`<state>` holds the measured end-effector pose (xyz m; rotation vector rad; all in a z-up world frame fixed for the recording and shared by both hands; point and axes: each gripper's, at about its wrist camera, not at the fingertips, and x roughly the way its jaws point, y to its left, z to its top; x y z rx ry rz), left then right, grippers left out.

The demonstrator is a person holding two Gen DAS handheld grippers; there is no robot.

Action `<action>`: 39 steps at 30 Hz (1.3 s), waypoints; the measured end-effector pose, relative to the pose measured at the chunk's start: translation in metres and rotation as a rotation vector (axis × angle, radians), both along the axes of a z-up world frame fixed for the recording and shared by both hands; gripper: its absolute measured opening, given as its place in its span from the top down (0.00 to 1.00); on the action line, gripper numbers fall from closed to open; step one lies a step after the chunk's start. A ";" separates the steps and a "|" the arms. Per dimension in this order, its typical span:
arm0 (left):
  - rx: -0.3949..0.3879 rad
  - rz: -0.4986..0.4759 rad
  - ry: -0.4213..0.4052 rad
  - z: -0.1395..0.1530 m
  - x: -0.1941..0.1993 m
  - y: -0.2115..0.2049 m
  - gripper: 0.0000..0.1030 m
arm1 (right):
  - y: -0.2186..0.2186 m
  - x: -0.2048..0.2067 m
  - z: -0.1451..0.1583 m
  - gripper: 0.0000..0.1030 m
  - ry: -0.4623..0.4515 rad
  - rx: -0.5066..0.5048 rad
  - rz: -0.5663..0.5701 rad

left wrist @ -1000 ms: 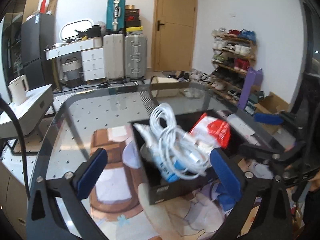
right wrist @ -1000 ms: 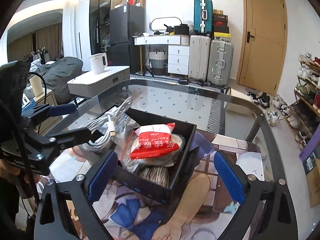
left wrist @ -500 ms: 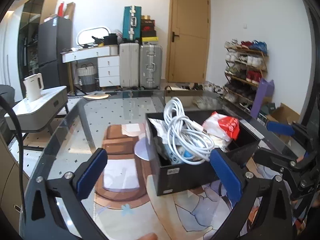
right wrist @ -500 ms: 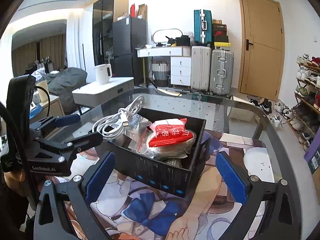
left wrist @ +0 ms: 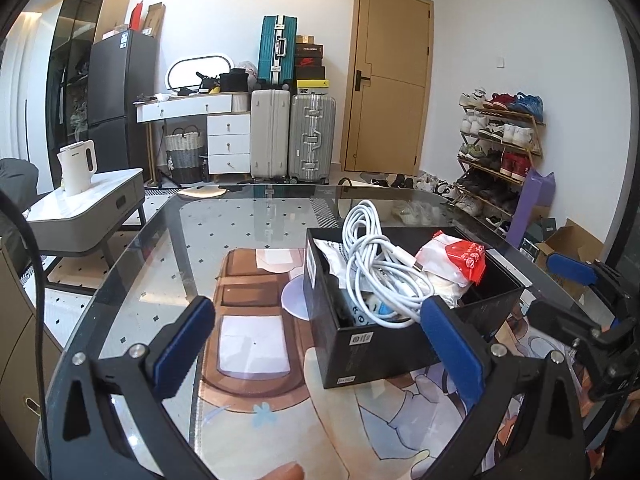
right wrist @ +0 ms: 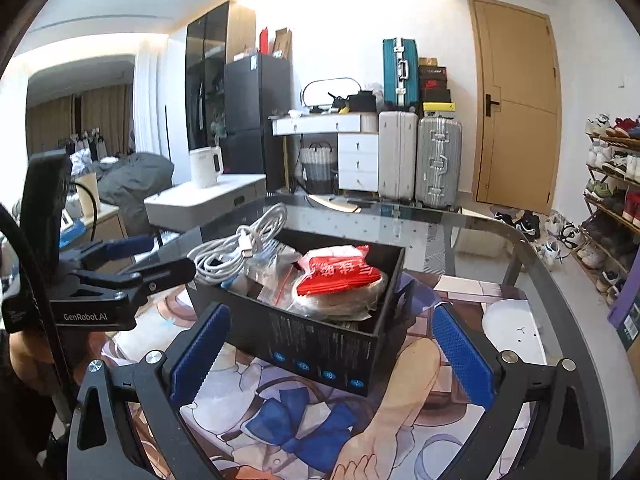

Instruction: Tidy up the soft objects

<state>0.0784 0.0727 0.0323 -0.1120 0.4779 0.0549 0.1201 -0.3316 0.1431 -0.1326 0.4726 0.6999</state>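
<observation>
- A glass tabletop (left wrist: 168, 264) spreads ahead of the gripper, a printed mat (left wrist: 256, 364) on it.
- Far ahead stand suitcases (left wrist: 311, 136), a door (left wrist: 390, 100) and a white kettle (left wrist: 78, 166).
- Shoe rack (left wrist: 500, 148) far right.

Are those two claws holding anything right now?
Nothing. The left claw and right claw both gape open, short of the black box.

A lived-in home — suitcases (left wrist: 292, 136), shoe rack (left wrist: 500, 148) (crowded), fridge (left wrist: 120, 100), kettle (left wrist: 78, 166).
</observation>
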 end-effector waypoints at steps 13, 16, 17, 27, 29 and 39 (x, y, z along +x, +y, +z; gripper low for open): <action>0.011 0.001 -0.014 0.002 -0.004 -0.001 0.00 | -0.011 -0.002 0.005 0.01 -0.012 0.051 -0.033; 0.016 0.003 -0.015 0.003 -0.005 -0.002 0.00 | -0.008 -0.004 0.006 0.01 -0.024 0.041 -0.029; 0.018 0.002 -0.017 0.003 -0.006 -0.002 0.00 | -0.006 -0.005 0.006 0.01 -0.029 0.038 -0.025; 0.019 0.004 -0.021 0.004 -0.006 -0.004 0.00 | -0.007 -0.006 0.005 0.00 -0.029 0.040 -0.028; 0.019 0.005 -0.022 0.004 -0.007 -0.004 0.00 | -0.007 -0.006 0.005 0.00 -0.027 0.041 -0.030; 0.035 0.011 -0.032 0.005 -0.008 -0.009 0.00 | -0.007 -0.005 0.006 0.00 -0.024 0.040 -0.033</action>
